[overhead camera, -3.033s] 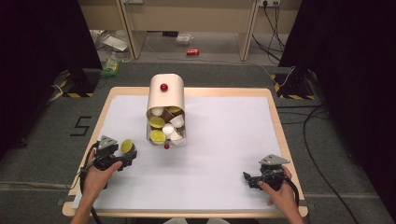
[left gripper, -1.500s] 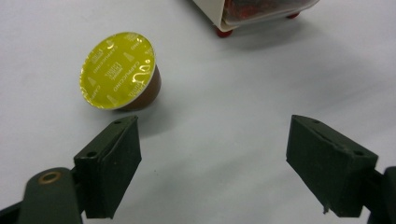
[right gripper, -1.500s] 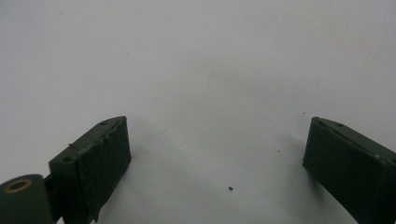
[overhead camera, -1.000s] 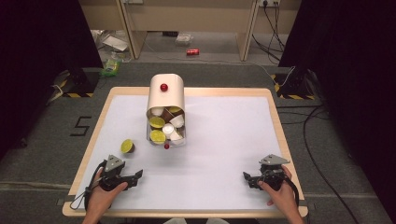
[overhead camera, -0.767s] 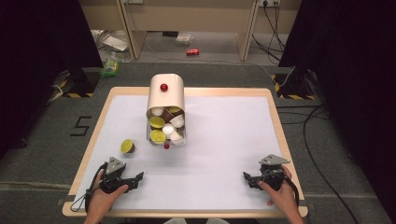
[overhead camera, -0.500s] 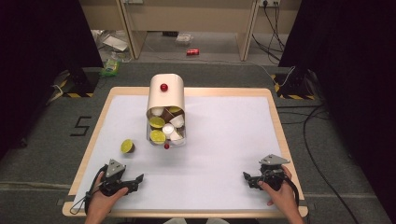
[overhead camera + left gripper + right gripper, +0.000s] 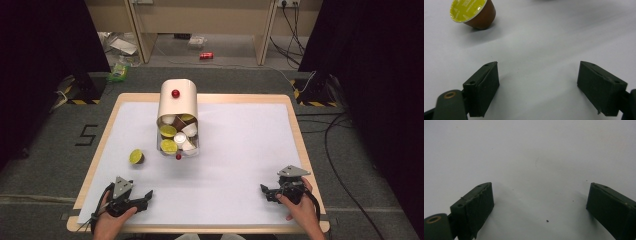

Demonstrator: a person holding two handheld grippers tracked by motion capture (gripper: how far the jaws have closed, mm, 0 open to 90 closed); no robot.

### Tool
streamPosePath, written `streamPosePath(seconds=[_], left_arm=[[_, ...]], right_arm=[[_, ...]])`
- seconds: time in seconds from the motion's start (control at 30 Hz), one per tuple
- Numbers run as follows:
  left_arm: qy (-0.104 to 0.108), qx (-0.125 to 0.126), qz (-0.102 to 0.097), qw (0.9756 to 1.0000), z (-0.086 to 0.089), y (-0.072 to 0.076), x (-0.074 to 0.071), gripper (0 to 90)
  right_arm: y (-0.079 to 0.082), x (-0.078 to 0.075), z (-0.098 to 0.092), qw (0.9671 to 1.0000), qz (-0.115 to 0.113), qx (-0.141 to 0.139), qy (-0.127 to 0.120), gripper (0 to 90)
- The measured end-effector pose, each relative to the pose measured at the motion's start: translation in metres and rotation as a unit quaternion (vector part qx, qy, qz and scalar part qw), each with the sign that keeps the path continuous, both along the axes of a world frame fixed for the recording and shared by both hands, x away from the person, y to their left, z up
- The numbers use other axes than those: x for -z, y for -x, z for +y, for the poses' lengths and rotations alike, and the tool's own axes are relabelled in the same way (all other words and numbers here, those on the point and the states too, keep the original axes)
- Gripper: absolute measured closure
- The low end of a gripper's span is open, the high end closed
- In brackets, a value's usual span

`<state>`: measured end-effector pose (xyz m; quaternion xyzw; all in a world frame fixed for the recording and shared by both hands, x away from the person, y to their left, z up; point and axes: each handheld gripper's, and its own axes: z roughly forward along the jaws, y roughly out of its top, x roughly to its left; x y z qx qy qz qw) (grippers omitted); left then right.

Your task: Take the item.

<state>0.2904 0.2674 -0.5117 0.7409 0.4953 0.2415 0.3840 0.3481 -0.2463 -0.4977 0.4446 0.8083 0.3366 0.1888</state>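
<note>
A cream cylindrical container (image 7: 178, 106) with a red knob lies on its side at the table's centre back. Its open mouth faces me and holds several coffee capsules (image 7: 177, 137), some with yellow-green lids, some white. One brown capsule with a yellow-green lid (image 7: 136, 157) (image 7: 473, 12) lies on its side on the white mat, left of the container. My left gripper (image 7: 146, 195) (image 7: 539, 87) rests open near the front left edge, below that capsule, jaws wide apart and empty. At the front right my right gripper (image 7: 265, 191) (image 7: 541, 207) stands open and empty.
A small red ball (image 7: 178, 157) lies just in front of the container's mouth. The white mat (image 7: 240, 150) covers a wooden table (image 7: 295, 130). Beyond the table are cabinets, cables and a red can (image 7: 206, 56) on the floor.
Three seconds ago the left gripper held the yellow-lidded capsule; it now lies on the mat. The left gripper has drawn back toward the front edge. The right gripper has stayed put.
</note>
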Motion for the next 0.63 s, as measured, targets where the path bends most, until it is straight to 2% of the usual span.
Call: streamPosePath(seconds=[0.63], left_arm=[[0.008, 0.002, -0.012, 0.9999, 0.0015, 0.0018, 0.0036, 16.9]], right_arm=[[0.0002, 0.0000, 0.0001, 1.0000, 0.000, 0.001, -0.001, 7.8]])
